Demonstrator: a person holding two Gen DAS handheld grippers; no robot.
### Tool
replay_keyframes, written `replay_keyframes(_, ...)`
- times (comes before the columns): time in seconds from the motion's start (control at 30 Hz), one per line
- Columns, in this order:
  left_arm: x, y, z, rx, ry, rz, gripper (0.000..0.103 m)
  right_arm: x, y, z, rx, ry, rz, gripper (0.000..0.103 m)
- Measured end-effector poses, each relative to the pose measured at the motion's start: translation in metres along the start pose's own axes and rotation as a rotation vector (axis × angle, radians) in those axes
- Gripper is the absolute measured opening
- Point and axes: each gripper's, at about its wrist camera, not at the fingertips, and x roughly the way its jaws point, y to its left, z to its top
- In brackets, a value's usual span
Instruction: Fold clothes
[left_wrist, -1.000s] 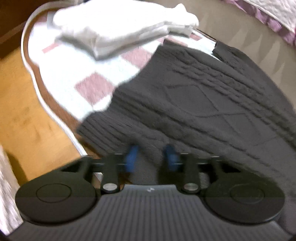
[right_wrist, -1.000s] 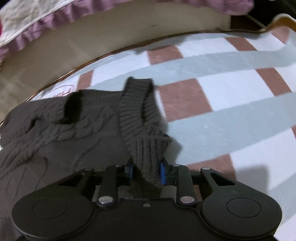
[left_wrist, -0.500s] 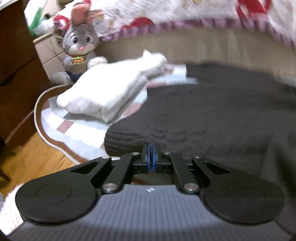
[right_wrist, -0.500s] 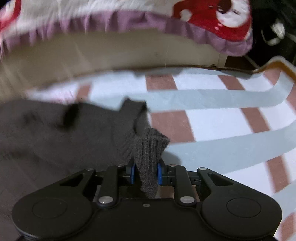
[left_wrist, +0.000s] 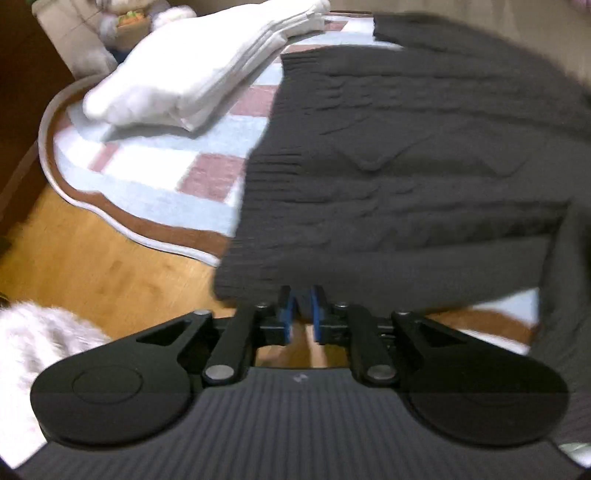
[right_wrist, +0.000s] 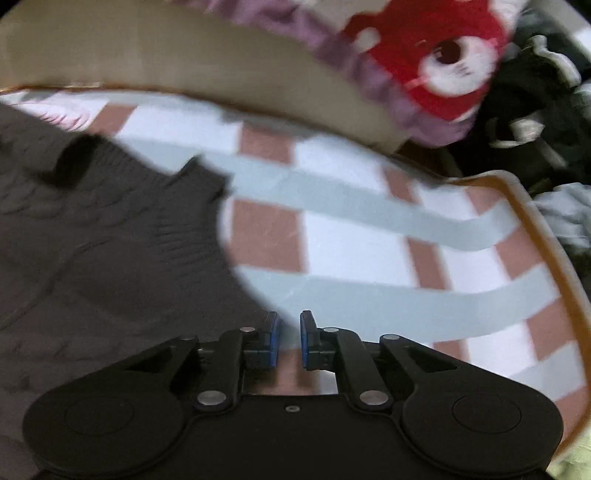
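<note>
A dark grey cable-knit sweater (left_wrist: 406, 166) lies spread on a checked mat (left_wrist: 155, 173), its hem hanging toward me. My left gripper (left_wrist: 303, 310) is nearly closed, its blue pads pinching the sweater's lower hem. In the right wrist view the sweater (right_wrist: 92, 240) fills the left side on the mat (right_wrist: 369, 240). My right gripper (right_wrist: 289, 332) has a small gap between its pads with nothing in it, just beside the sweater's edge.
A folded white garment (left_wrist: 199, 74) lies on the mat's far left. A plush rabbit (left_wrist: 122, 22) stands behind it. Wooden floor (left_wrist: 92, 266) and white fluffy fabric (left_wrist: 37, 339) lie left. A bed edge with a purple-frilled quilt (right_wrist: 369, 55) borders the mat; dark clothes (right_wrist: 535, 92) lie right.
My right gripper has let go of the sweater's ribbed cuff and now stands empty. My left gripper shut on the hem and has lifted and pulled it toward me.
</note>
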Motion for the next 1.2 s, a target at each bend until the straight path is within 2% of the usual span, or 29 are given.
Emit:
replay_keyframes(0.03,-0.006,-0.004,0.000,0.019,-0.034,0.021,0.027,-0.006,-0.003,0.002,0.003,-0.013,-0.055,0.028)
replay_keyframes(0.07,-0.015,-0.006,0.002,0.030,-0.075,0.015,0.039,-0.016,-0.010,0.006,0.044,-0.031,-0.061,0.044)
replay_keyframes(0.1,-0.025,-0.006,0.005,0.023,-0.121,-0.015,0.043,-0.026,-0.018,0.012,0.107,-0.051,-0.039,0.047)
replay_keyframes(0.13,-0.036,-0.008,0.009,0.022,-0.170,-0.065,0.043,-0.035,-0.026,0.018,0.173,-0.064,0.026,0.047)
replay_keyframes(0.17,-0.051,-0.019,0.013,0.067,-0.244,-0.115,0.043,-0.043,-0.032,0.024,0.239,-0.073,0.116,0.049)
replay_keyframes(0.2,-0.065,-0.031,0.018,0.113,-0.318,-0.165,0.044,-0.048,-0.031,0.033,0.272,-0.069,0.202,0.060)
replay_keyframes(0.23,-0.075,-0.046,0.022,0.157,-0.363,-0.211,0.045,-0.053,-0.027,0.043,0.284,-0.057,0.287,0.068)
replay_keyframes(0.27,-0.084,-0.067,0.029,0.198,-0.403,-0.287,0.051,-0.056,-0.016,0.053,0.258,-0.035,0.334,0.073)
replay_keyframes(0.3,-0.087,-0.084,0.036,0.208,-0.416,-0.346,0.055,-0.058,0.004,0.065,0.194,-0.007,0.367,0.073)
replay_keyframes(0.37,-0.087,-0.122,0.052,0.233,-0.424,-0.453,0.055,-0.058,0.040,0.081,0.106,0.012,0.482,0.073)
replay_keyframes(0.43,-0.082,-0.157,0.065,0.253,-0.434,-0.489,0.055,-0.048,0.071,0.089,0.069,0.044,0.611,0.072)
replay_keyframes(0.5,-0.069,-0.181,0.085,0.249,-0.437,-0.489,0.055,-0.029,0.095,0.089,0.093,0.098,0.689,0.068)
replay_keyframes(0.57,-0.051,-0.186,0.106,0.202,-0.428,-0.457,0.055,-0.015,0.110,0.081,0.116,0.098,0.703,0.067)
replay_keyframes(0.67,-0.020,-0.183,0.136,0.138,-0.410,-0.413,0.055,-0.008,0.128,0.070,0.107,0.051,0.691,0.066)
replay_keyframes(0.83,0.037,-0.164,0.173,0.077,-0.331,-0.316,0.055,0.012,0.144,0.088,0.081,-0.054,0.609,0.065)
replay_keyframes(0.97,0.071,-0.160,0.197,0.203,-0.374,-0.230,0.055,0.022,0.140,0.110,0.116,-0.154,0.525,0.065)
replay_keyframes(1.07,0.093,-0.162,0.217,0.290,-0.401,-0.212,0.055,0.026,0.131,0.120,0.132,-0.214,0.499,0.065)
replay_keyframes(1.13,0.103,-0.170,0.226,0.368,-0.431,-0.214,0.056,0.032,0.128,0.122,0.120,-0.223,0.490,0.065)
replay_keyframes(1.2,0.113,-0.180,0.233,0.459,-0.446,-0.222,0.065,0.036,0.131,0.124,0.098,-0.210,0.495,0.065)
